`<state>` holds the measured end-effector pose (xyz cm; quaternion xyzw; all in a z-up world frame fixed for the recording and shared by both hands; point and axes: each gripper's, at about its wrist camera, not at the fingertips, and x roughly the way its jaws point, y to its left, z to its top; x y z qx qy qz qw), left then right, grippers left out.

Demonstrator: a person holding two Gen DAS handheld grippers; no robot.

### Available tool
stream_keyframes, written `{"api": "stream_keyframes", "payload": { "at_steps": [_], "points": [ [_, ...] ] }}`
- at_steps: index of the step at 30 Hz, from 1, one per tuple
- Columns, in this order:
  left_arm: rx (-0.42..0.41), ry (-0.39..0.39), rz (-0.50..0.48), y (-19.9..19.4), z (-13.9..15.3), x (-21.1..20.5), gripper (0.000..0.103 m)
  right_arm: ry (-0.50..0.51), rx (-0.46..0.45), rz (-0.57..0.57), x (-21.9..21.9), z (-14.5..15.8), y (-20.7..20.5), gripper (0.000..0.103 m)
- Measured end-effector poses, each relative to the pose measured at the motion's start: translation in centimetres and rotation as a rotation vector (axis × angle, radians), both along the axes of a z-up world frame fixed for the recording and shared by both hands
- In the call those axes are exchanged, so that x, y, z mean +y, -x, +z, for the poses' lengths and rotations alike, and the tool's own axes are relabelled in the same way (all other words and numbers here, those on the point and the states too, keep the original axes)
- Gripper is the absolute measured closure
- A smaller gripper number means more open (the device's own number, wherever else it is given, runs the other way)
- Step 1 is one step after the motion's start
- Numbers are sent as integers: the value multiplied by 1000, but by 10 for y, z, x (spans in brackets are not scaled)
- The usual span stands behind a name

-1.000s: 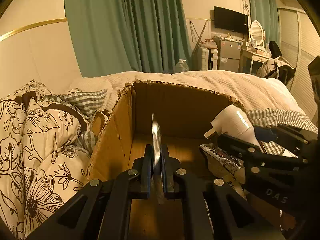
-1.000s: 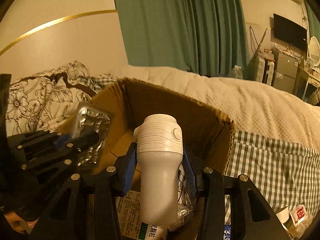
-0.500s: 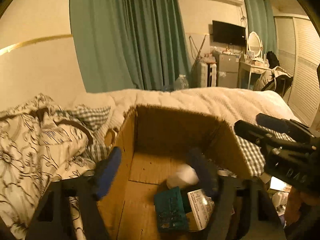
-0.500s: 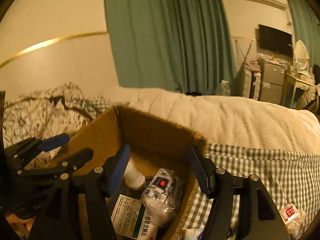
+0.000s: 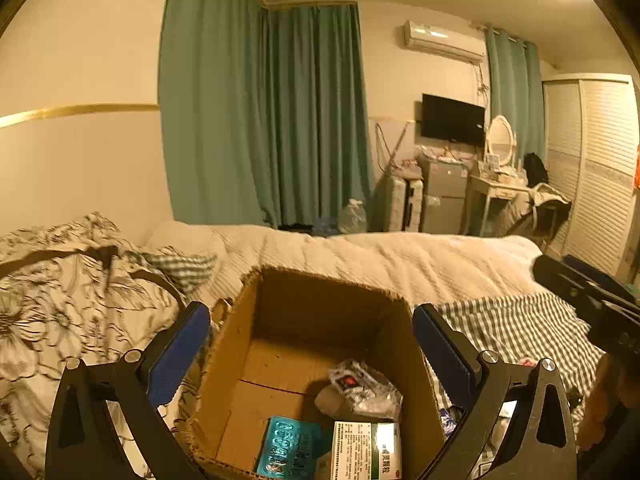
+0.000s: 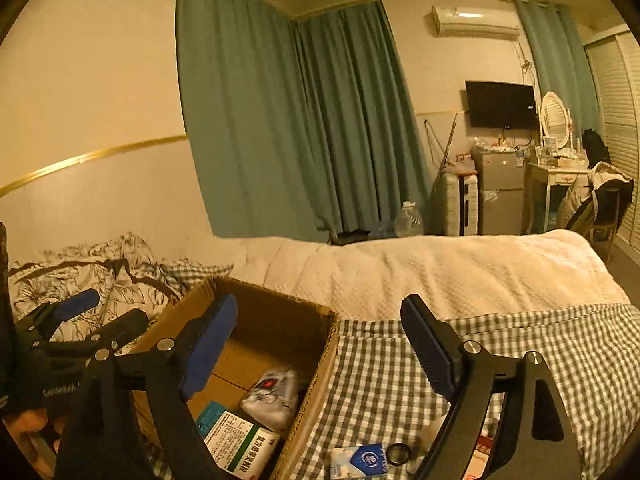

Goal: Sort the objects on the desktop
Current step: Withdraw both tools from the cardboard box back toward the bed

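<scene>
An open cardboard box (image 5: 320, 308) stands on the bed. Inside lie a teal blister pack (image 5: 288, 446), a white and green medicine carton (image 5: 366, 450) and a clear plastic-wrapped packet (image 5: 364, 386). My left gripper (image 5: 310, 340) hangs above the box's near side, its jaws opening wide with nothing between them. My right gripper (image 6: 320, 344) hovers over the right wall of the box (image 6: 320, 356), jaws also opening and empty. Each gripper shows in the other's view: the right gripper (image 5: 588, 296) and the left gripper (image 6: 88, 320).
A checked sheet (image 6: 400, 380) right of the box carries a blue and white packet (image 6: 360, 460) and a small round dark item (image 6: 398, 454). A flowered duvet (image 5: 60, 300) lies to the left, a cream blanket (image 5: 380, 256) behind. A hand (image 6: 24, 432) grips the left tool.
The left gripper let go of a foil pack and the right let go of a white bottle over the box. Both jaws spread wide and both grippers rose and drew back.
</scene>
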<state>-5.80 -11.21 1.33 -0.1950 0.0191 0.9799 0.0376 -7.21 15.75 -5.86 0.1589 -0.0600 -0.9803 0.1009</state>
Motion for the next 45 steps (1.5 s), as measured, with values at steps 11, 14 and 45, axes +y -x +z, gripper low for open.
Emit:
{"api": "stream_keyframes", "payload": {
  "at_steps": [11,14,45],
  "points": [
    [10,25,29,-28,14,25,0,-49,106,-49,27,31,-48,0],
    [-22,12,-34,-35,12,34,0,-69,116,-74,37,33,-60,0],
    [-303,-41,-361,-31,-80,147,0,-227,-150,-388,176,-16,-72,0]
  ]
}}
